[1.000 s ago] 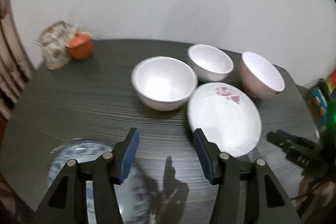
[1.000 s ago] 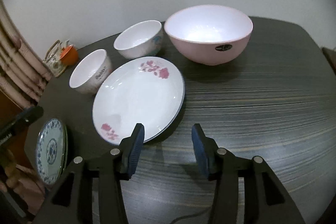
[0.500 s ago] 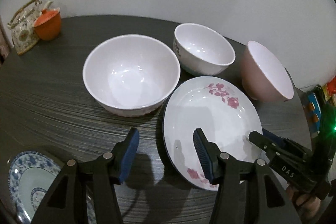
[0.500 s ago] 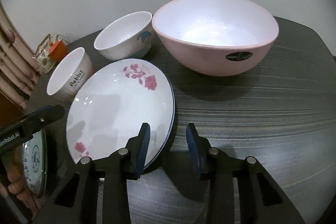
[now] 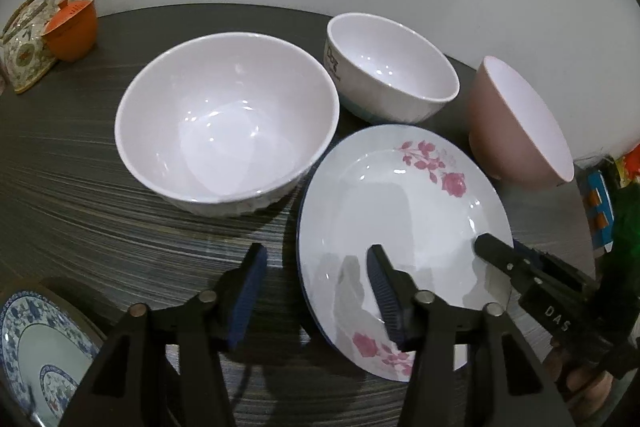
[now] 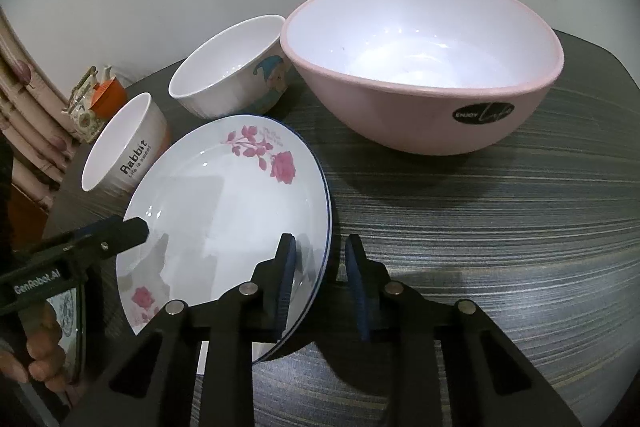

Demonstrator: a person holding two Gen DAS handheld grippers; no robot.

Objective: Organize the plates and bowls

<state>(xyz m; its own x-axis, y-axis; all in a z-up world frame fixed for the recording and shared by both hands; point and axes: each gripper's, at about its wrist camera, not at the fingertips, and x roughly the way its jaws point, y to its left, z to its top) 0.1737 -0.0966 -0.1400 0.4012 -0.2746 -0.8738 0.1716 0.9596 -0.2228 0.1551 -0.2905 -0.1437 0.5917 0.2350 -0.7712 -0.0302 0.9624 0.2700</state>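
A white plate with pink roses lies on the dark table, with a second blue rim showing under its edge. My left gripper straddles its left rim, one finger over the plate and one over the table. Its jaws are closing, with a gap still visible. My right gripper straddles the right rim the same way and is also closing, its pads not visibly pressing. Behind the plate stand a white bowl, a smaller printed bowl and a pink bowl.
A blue-patterned plate lies at the near left table edge. A teapot and an orange cup stand at the far left. Colourful items sit off the right edge. A hand holds the left gripper.
Both grippers came down and in toward the rose plate, from in front of it to straddling its opposite rims. Both pairs of jaws have narrowed, the right more.
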